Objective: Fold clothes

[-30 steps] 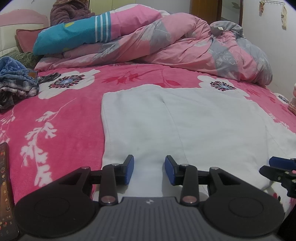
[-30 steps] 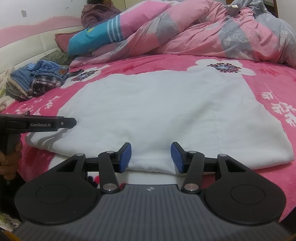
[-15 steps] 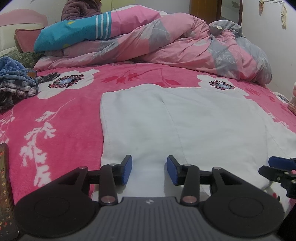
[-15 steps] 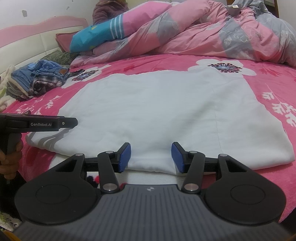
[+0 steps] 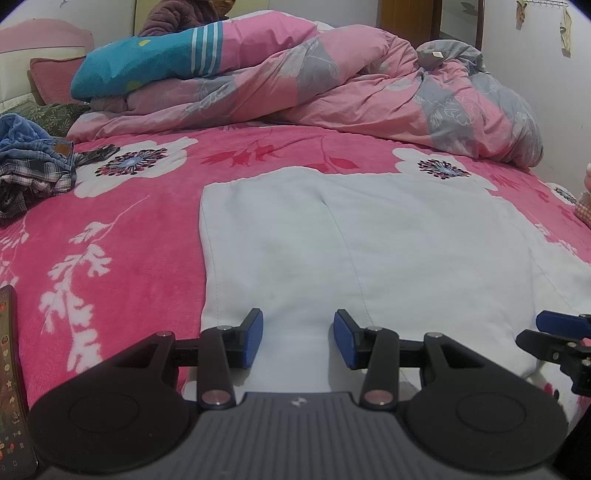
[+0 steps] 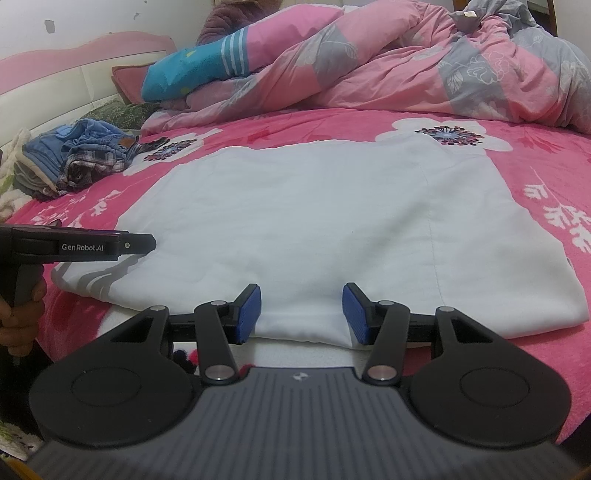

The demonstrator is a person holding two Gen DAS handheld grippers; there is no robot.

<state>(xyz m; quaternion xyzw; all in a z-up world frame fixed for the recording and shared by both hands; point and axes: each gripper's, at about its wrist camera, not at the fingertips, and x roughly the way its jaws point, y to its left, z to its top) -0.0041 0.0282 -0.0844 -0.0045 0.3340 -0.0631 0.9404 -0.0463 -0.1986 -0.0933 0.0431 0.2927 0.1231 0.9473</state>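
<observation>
The left tool (image 5: 297,339) has let its blue pads (image 5: 253,338) spread a little wider over the near edge of the white garment (image 5: 369,251), with nothing pinched between them. Far back on the bed, the figure in the dark purple fleece (image 5: 173,18) has shifted to the right behind the blue and pink pillow (image 5: 147,62).
</observation>
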